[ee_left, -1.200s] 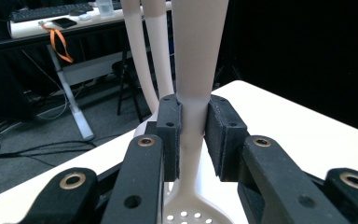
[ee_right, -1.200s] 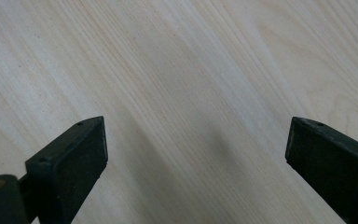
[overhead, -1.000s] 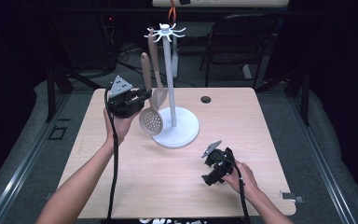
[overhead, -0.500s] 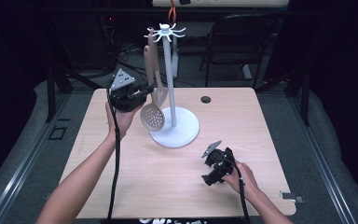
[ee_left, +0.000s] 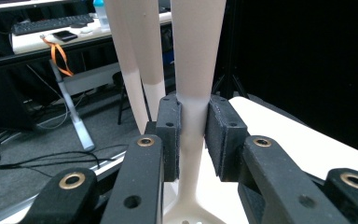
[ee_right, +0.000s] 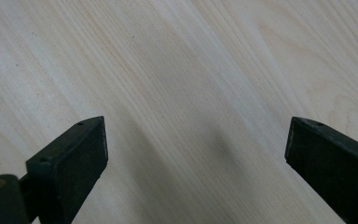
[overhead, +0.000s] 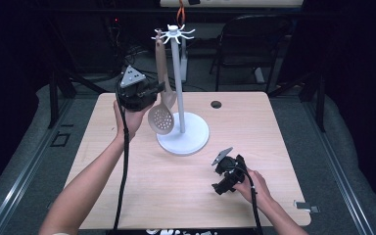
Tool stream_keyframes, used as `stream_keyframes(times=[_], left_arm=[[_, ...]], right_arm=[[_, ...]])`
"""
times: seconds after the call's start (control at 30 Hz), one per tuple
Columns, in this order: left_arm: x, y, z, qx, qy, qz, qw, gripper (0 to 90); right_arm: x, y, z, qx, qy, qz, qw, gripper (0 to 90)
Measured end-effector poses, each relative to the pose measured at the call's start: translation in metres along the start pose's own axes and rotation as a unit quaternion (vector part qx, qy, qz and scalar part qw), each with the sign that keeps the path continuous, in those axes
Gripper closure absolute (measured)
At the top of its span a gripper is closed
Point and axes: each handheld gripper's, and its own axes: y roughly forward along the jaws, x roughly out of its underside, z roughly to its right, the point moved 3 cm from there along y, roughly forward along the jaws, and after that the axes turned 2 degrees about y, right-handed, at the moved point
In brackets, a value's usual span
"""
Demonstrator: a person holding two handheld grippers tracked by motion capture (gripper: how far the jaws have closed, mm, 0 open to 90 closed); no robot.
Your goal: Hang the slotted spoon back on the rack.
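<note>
- Left gripper (overhead: pixel 157 90) pinches the slotted spoon (overhead: pixel 161 117) at its handle, raised beside the white rack (overhead: pixel 181 88); its top sits near the hooks
- Right gripper (ee_right: pixel 196 154) rests spread over the table (overhead: pixel 274 127)
- Advice: keep the spoon upright; seat its handle hole squarely on a hook before letting go

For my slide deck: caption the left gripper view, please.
Left gripper clamps the slotted spoon by its handle beside the white stand's pole.

Left arm: bare forearm reaching forward from the bottom edge, wrist bent upward.
Left hand-held gripper (overhead: pixel 152 92): black, raised, held roughly level; jaws narrowed, pads pressing from both sides.
Right arm: forearm low, entering at the bottom right.
Right hand-held gripper (overhead: pixel 219 164): black, tilted down just above the worktop; jaws spread wide.
</note>
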Motion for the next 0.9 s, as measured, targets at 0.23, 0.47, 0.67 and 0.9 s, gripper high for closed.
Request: stream_keyframes(times=[0.23,0.47,0.67,0.9], left_arm=[[-0.004,0.006,0.0,-0.004,0.0,-0.006,1.0,75.6],[-0.004,0.012,-0.001,-0.003,0.0,-0.015,0.9999,75.5],[-0.003,0.017,0.0,-0.004,0.001,-0.024,0.9997,75.2],[-0.003,0.019,-0.002,0.003,-0.003,-0.02,0.9998,73.8]], right_arm=[[0.0,0.001,-0.001,-0.004,0.004,0.003,1.0,5.4],[0.0,0.001,-0.001,-0.005,0.004,0.003,1.0,5.4],[0.0,0.001,-0.001,-0.004,0.004,0.003,1.0,5.4],[0.0,0.0,-0.001,-0.005,0.003,0.004,1.0,5.4]])
